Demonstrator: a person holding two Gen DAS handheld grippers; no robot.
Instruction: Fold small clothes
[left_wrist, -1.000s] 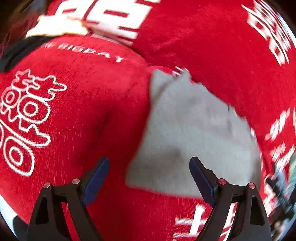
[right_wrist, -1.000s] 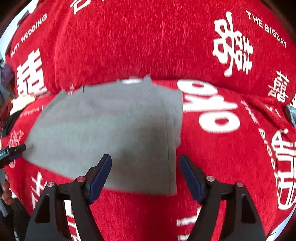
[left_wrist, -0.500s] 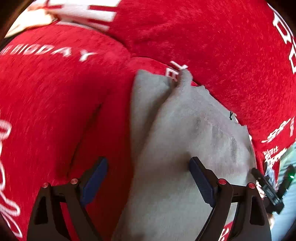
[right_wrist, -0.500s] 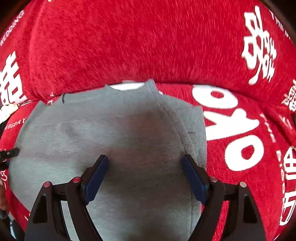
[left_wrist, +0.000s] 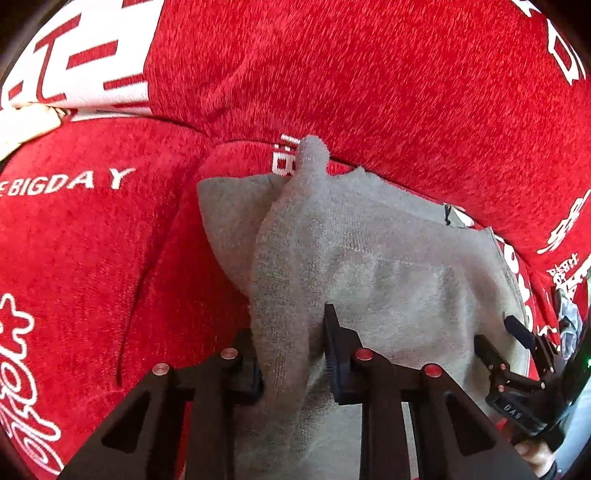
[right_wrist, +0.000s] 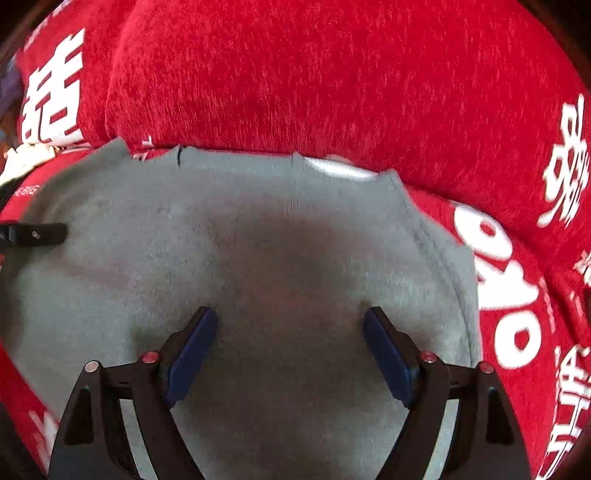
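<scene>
A small grey knit garment (left_wrist: 388, 266) lies spread on a red sofa seat, its far edge against the backrest. My left gripper (left_wrist: 290, 332) is at the garment's left side; its jaws are closing and a raised ridge of grey cloth is pinched between the pads. In the right wrist view the same grey garment (right_wrist: 258, 240) fills the middle. My right gripper (right_wrist: 290, 321) hovers low over its right half, open, with flat cloth beneath and nothing pinched. The right gripper (left_wrist: 517, 332) also shows at the garment's far side in the left wrist view.
A red sofa cover (left_wrist: 92, 258) with white lettering lies under everything; the backrest cushion (right_wrist: 332, 74) rises just behind the garment. A cream cloth (left_wrist: 26, 122) lies at the far left. A hand (left_wrist: 532, 450) holds the right gripper's handle.
My left gripper moved onto the garment's left edge and closed, bunching a fold up between its pads. My right gripper came down closer over the garment and stayed open.
</scene>
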